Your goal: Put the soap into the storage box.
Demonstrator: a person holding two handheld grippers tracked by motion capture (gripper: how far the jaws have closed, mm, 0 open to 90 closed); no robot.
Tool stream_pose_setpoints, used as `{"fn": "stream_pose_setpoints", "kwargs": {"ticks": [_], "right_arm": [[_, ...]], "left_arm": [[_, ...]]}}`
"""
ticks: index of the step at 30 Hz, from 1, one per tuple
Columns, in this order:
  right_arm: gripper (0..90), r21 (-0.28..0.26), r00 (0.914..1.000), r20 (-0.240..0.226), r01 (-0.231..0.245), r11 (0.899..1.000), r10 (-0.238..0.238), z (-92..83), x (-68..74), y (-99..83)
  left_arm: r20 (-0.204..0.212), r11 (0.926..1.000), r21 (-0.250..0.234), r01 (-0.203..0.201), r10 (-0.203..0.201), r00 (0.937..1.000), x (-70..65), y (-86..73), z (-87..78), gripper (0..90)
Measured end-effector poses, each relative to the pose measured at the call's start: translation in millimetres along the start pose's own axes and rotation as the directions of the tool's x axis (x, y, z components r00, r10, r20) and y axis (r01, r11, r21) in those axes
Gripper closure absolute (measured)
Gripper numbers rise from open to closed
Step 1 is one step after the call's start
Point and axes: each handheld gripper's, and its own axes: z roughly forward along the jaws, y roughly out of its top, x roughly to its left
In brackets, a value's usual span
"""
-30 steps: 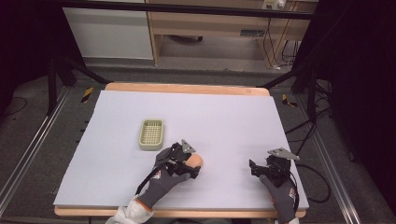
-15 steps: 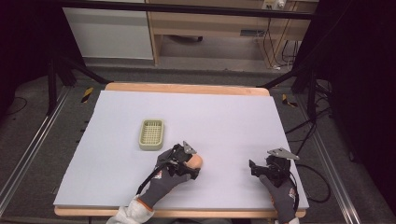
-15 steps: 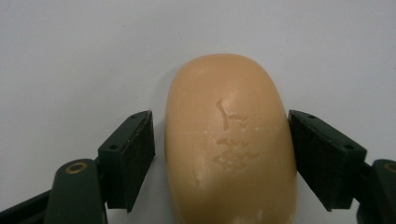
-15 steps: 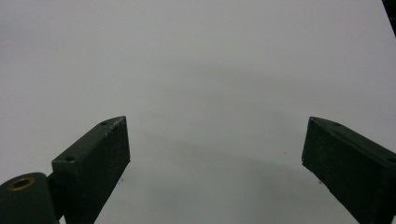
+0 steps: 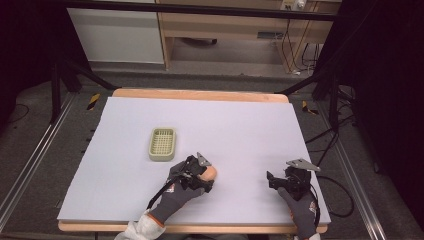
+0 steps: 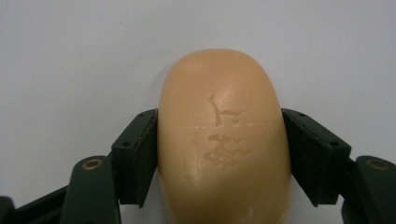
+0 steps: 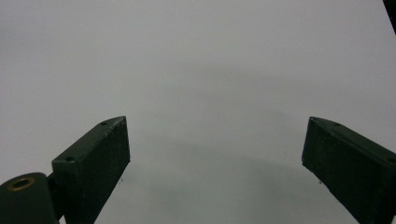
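The soap (image 6: 223, 140) lies on the white table (image 5: 240, 125), just beside the basket (image 5: 162, 144) on its near right, clamped on both flanks by the left gripper (image 6: 219, 154). Well right of the basket, the right gripper (image 7: 215, 154) gapes wide, holding nothing.

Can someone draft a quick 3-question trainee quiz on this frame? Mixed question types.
1. True or false: the left gripper has its jaws closed on the soap bar.
2. The right gripper is: A) open, holding nothing B) shut on the soap dish C) shut on the soap bar.
3. Fill in: the green soap dish lies on the white ____, apart from both grippers.

Key: 1 true; 2 A; 3 table.
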Motion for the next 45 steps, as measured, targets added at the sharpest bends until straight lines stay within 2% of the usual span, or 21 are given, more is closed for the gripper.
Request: {"fn": "stream_pose_setpoints", "kwargs": {"ticks": [10, 16, 19, 27, 45], "right_arm": [[8.1, 0.006, 1.0, -0.003, 0.003, 1.0, -0.003, 1.2, 0.5, -0.1], [8.0, 0.001, 1.0, -0.006, 0.0, 1.0, 0.0, 0.7, -0.3, -0.1], [8.1, 0.006, 1.0, -0.006, 0.004, 1.0, -0.004, 1.4, 0.1, -0.2], [8.1, 0.001, 1.0, -0.006, 0.001, 1.0, -0.001, 0.8, -0.1, 0.0], [8.1, -0.001, 1.0, -0.007, 0.005, 1.0, -0.005, -0.2, 0.4, 0.1]], "left_arm": [[-0.005, 1.0, -0.004, 0.0, 0.0, 1.0, -0.4, -0.3, -0.2, 31.5], [0.007, 1.0, 0.002, 0.0, 0.0, 1.0, 2.7, -0.9, -4.3, 31.6], [0.011, 0.9996, -0.021, 0.017, -0.017, 0.9998, 5.7, -1.7, -11.3, 31.7], [0.018, 0.9979, -0.058, 0.028, -0.027, 0.9995, 9.9, -1.1, -26.8, 31.7], [0.009, 0.995, -0.091, 0.041, -0.04, 0.9991, 18.8, -5.4, -49.0, 31.8]]}}
